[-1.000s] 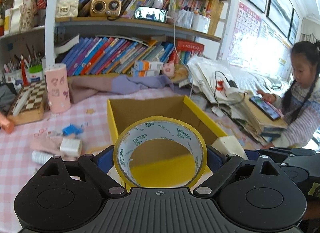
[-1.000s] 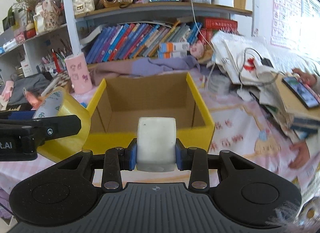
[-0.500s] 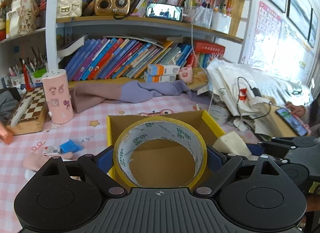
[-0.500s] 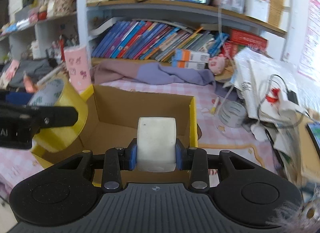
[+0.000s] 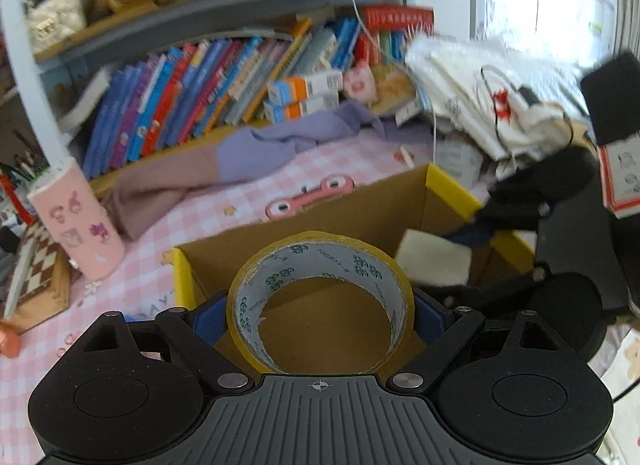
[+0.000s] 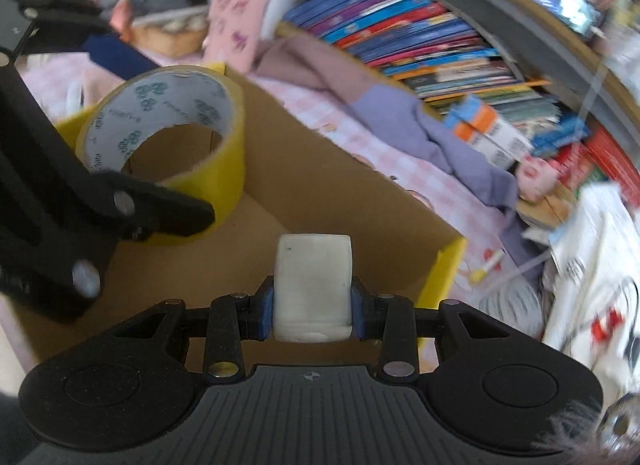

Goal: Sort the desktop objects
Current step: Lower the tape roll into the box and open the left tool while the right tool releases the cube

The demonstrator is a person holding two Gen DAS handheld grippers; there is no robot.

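Tape roll: we see its hole facing along the left tongs, above the yellow box.
Left tongs: spread wide, pinching the roll's sides.
White block: long axis runs forward from our right tongs, over the box interior.
Right tongs: nearly together, clamping the block.

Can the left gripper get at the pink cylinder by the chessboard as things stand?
Probably not yet: the left gripper is shut on the tape roll over the cardboard box. The path to the pink cylinder looks free, but the jaws are occupied.
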